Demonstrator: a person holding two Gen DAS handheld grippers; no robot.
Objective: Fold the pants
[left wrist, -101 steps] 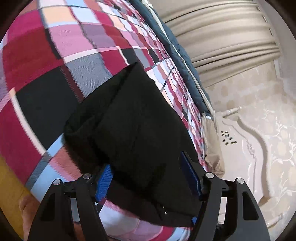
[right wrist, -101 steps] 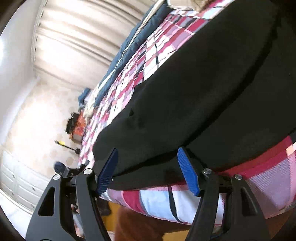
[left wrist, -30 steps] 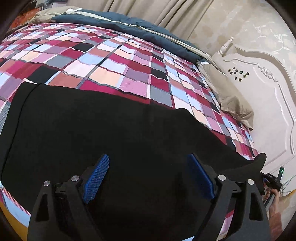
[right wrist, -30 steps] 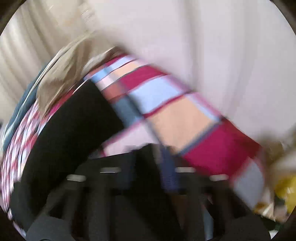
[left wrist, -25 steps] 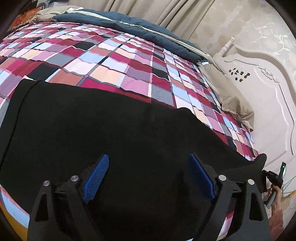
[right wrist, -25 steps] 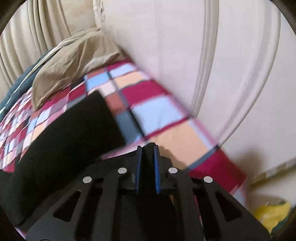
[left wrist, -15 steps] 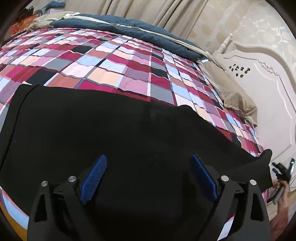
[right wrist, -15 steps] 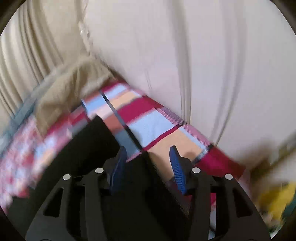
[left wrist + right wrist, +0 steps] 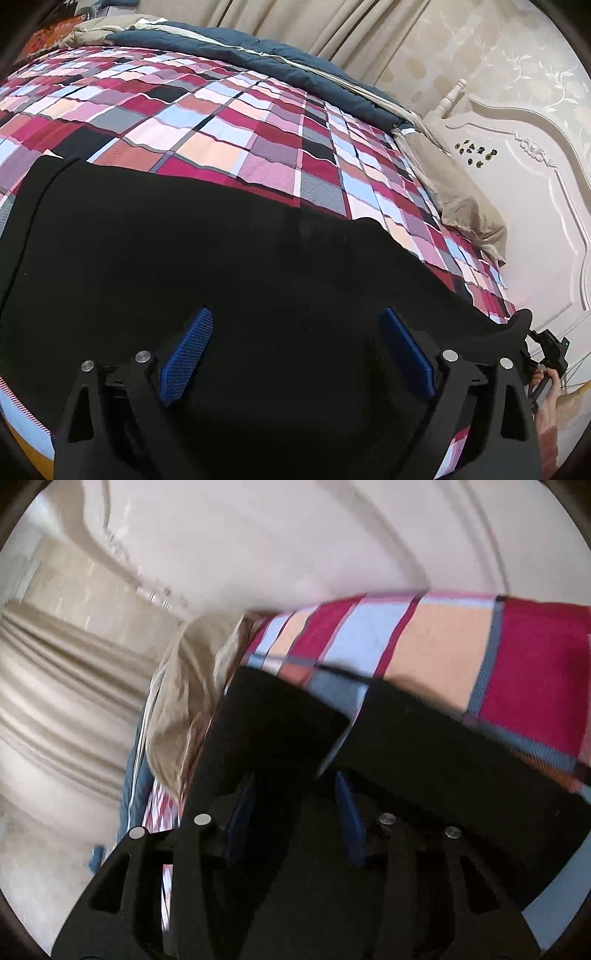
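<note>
One black pants (image 9: 221, 258) lies flat; left gripper (image 9: 295, 354) wide, empty; right gripper (image 9: 295, 819) closing.

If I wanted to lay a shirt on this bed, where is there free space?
The checked bedspread lies bare between the black pants and the blue duvet along the far edge. The near side is covered by the pants; the beige pillow fills the headboard corner.

The plaid bed (image 9: 229, 147) past the black pants (image 9: 221, 258) is bare, so a gripper could pass there. The white headboard (image 9: 535, 229) and tan pillow (image 9: 458, 206) block the right side.
</note>
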